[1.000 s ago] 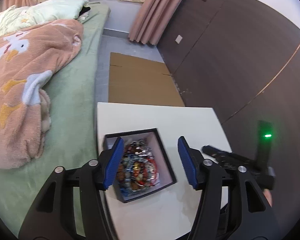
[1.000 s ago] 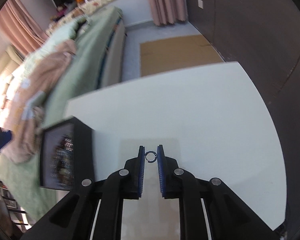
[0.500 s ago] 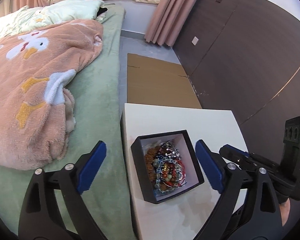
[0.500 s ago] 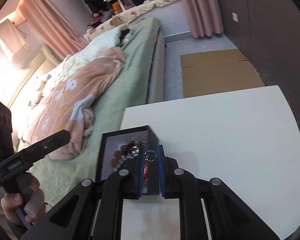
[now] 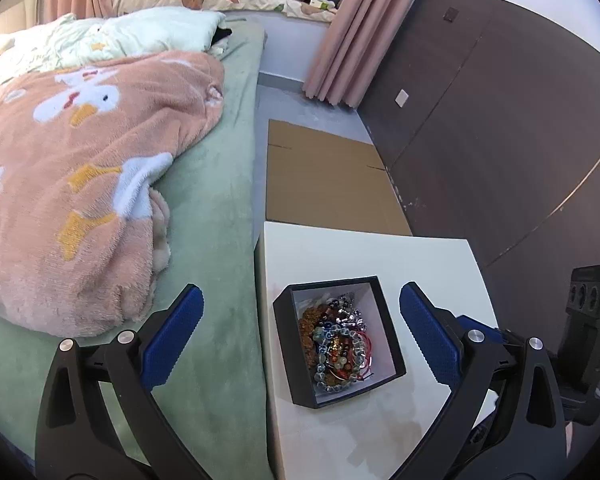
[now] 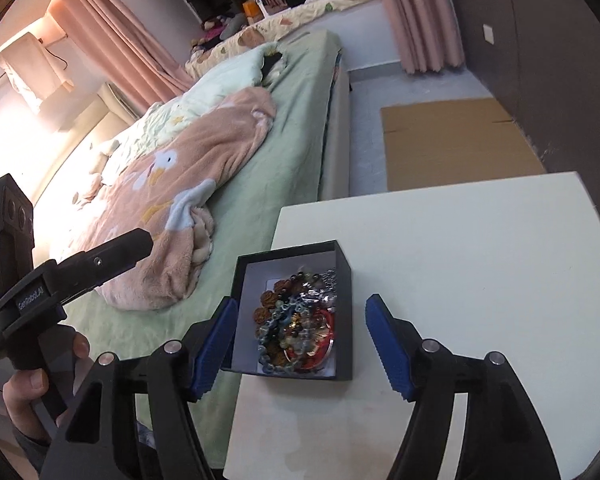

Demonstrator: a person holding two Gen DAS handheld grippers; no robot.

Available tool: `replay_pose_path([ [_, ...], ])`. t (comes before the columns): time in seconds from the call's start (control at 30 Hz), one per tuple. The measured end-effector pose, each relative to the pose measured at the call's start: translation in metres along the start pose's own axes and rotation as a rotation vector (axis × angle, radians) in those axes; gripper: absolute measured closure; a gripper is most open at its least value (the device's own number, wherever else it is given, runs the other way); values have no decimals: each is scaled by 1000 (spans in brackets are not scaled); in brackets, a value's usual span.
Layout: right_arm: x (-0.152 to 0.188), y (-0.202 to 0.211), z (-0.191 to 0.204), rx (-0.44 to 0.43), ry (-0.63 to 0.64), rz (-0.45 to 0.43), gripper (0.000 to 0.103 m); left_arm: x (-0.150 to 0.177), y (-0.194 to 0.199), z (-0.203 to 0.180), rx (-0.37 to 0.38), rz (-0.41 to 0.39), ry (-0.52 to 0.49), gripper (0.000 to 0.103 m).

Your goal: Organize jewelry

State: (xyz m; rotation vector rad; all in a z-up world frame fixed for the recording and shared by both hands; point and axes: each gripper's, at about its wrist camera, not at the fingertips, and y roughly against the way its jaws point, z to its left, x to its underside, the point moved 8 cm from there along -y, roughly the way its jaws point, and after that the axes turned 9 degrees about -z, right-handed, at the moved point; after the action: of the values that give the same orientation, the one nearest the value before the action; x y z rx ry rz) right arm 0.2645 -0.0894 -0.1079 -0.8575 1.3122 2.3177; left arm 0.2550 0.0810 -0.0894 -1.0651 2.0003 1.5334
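— Black card box [image 6: 292,312], white inside, sits at the table's [image 6: 480,264] bed-side edge, and the jewelry [image 6: 298,326] is heaped in it: beads, a red cord, something silvery. Nothing loose lies on the tabletop that I can see, so I'd judge the gathering about done.

— And the grippers?

— Both spread wide and empty. The right gripper [image 6: 300,346] hangs over the box, pile between its blue pads. The left gripper [image 5: 300,338] frames the same box [image 5: 338,340] from farther back.

— What's left, then?

— Perhaps a lid; none in sight.

— Do the views differ?

— The right one shows the person's hand [image 6: 44,384] at eight o'clock, holding the left tool. The left one shows the right tool's body at four o'clock and the cardboard sheet [image 5: 328,180] at twelve.
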Motion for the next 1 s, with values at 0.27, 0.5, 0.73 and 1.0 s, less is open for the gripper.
replay_pose_path([
  [0.27,1,41,-16,42,-14,-26,29,2,24,-27,-23,-31,-93,5],
  [0.5,-1,84,-33,66,-39,-77,10,17,43,-45,-6,-29,-125,5],
  [0.73,4,124,-51,147,-13,-99,8,26,69,-68,21,-64,-178,5],
  [1.0,23,162,-61,173,13,-131,8,55,90,-95,67,-69,-235,5],
])
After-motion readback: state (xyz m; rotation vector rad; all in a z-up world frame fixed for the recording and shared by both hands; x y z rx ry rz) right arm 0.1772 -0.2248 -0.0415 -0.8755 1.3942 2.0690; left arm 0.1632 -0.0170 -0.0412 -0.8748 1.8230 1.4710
